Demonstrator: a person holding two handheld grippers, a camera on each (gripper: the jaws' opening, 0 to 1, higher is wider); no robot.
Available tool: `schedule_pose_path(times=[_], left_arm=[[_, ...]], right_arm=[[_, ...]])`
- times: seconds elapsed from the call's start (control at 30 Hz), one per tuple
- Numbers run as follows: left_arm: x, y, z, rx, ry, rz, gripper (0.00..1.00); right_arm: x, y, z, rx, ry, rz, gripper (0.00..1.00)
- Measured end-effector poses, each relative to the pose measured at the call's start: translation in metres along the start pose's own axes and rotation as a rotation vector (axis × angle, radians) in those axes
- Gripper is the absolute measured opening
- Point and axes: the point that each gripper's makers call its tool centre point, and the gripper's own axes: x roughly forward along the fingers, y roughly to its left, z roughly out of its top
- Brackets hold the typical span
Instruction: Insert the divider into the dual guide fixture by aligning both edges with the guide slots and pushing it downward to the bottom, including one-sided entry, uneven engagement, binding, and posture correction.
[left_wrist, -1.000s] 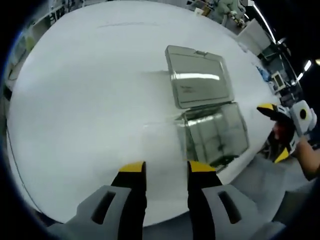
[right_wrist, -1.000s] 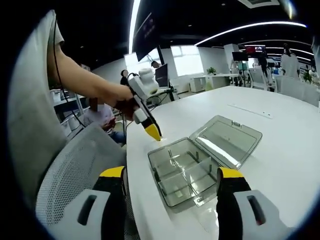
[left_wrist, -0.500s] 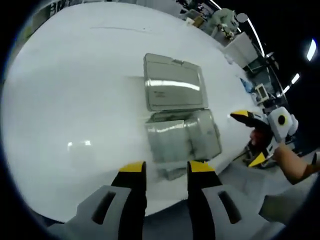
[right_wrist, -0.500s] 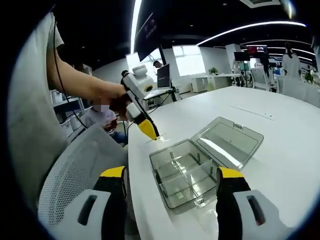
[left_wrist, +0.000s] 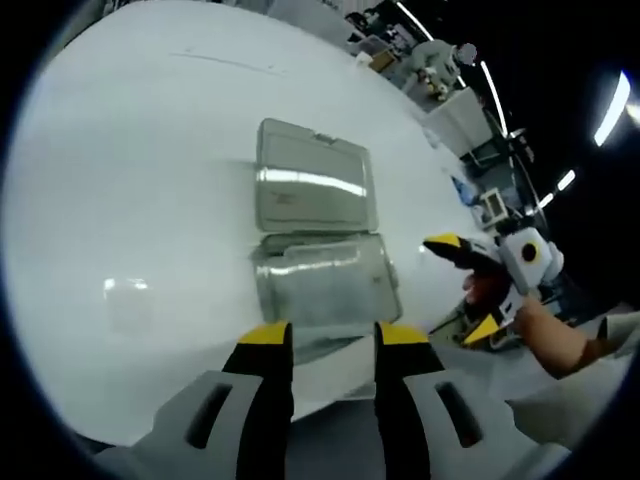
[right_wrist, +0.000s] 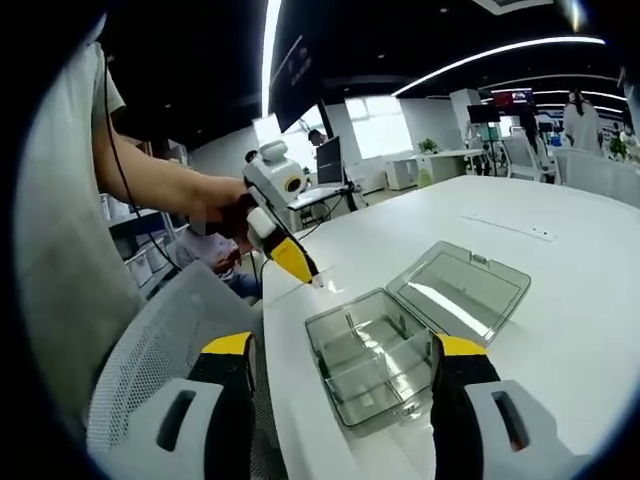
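Looking at the fixture (right_wrist: 385, 355), a clear box near the bench's (left_wrist: 140, 180) near edge with its lid (right_wrist: 460, 292) folded flat behind it, I see upright partitions standing inside that split it into compartments; nothing else lies in them that I can make out. I cannot tell which partition, if any, is the divider I am meant to seat, nor whether one is fully down in its slots. Over the last second the left gripper (left_wrist: 328, 338) has swung so the box now sits right beyond its jaws, which stand narrowly apart and empty. Seen from the right gripper view, it hovers over the bench edge just beside the box. The right gripper (right_wrist: 343, 352) has its jaws spread wide, empty, framing the box from off the bench edge. I judge this as approach, with insertion not yet begun.
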Motion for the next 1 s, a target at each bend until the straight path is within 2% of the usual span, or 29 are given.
schedule_pose_path(times=[0.37, 0.43, 0.67, 0.77, 1.0], left_arm=[[0.002, -0.017, -0.003, -0.001, -0.021, -0.094, 0.28], [0.002, -0.022, -0.003, 0.000, -0.026, -0.113, 0.28], [0.002, -0.036, 0.002, -0.009, -0.065, -0.188, 0.28], [0.000, -0.045, 0.005, -0.007, -0.091, -0.235, 0.28], [0.002, -0.060, 0.001, 0.020, -0.091, -0.299, 0.28]], right_arm=[[-0.004, -0.003, 0.017, 0.055, -0.069, 0.020, 0.67], [-0.005, 0.001, 0.025, 0.078, -0.099, 0.045, 0.66], [-0.007, -0.002, 0.043, 0.127, -0.168, 0.062, 0.65], [-0.009, 0.000, 0.052, 0.152, -0.202, 0.089, 0.64], [-0.011, 0.006, 0.067, 0.225, -0.263, 0.152, 0.64]])
